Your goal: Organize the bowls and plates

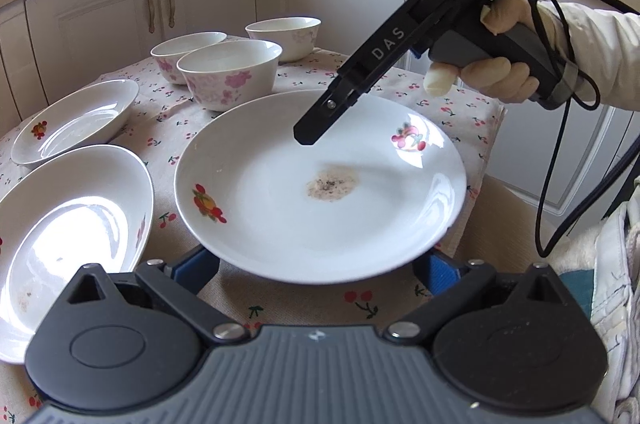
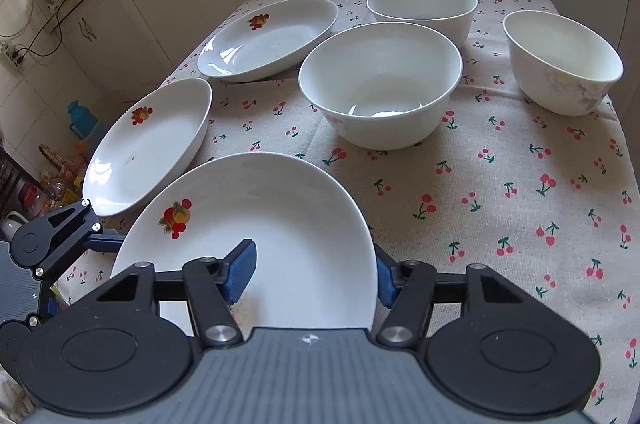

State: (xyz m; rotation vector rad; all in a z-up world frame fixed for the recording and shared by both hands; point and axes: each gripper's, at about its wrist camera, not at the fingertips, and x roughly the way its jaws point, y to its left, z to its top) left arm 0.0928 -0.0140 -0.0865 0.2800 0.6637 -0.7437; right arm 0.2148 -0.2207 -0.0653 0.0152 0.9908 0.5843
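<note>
While both grippers, left [image 1: 316,264] and right [image 2: 316,276], stand spread around the near plate [image 2: 280,224], nothing's stacked yet; two plates, three bowls [image 2: 380,84] left

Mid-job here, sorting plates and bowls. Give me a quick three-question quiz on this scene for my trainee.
1. How many bowls stand on the tablecloth?
2. True or false: the nearest plate is spotless.
3. The right gripper is over: A) a bowl, B) the nearest plate, C) bare tablecloth.

Key: 1) three. 2) false, there is a brownish stain in its middle. 3) B.
</note>
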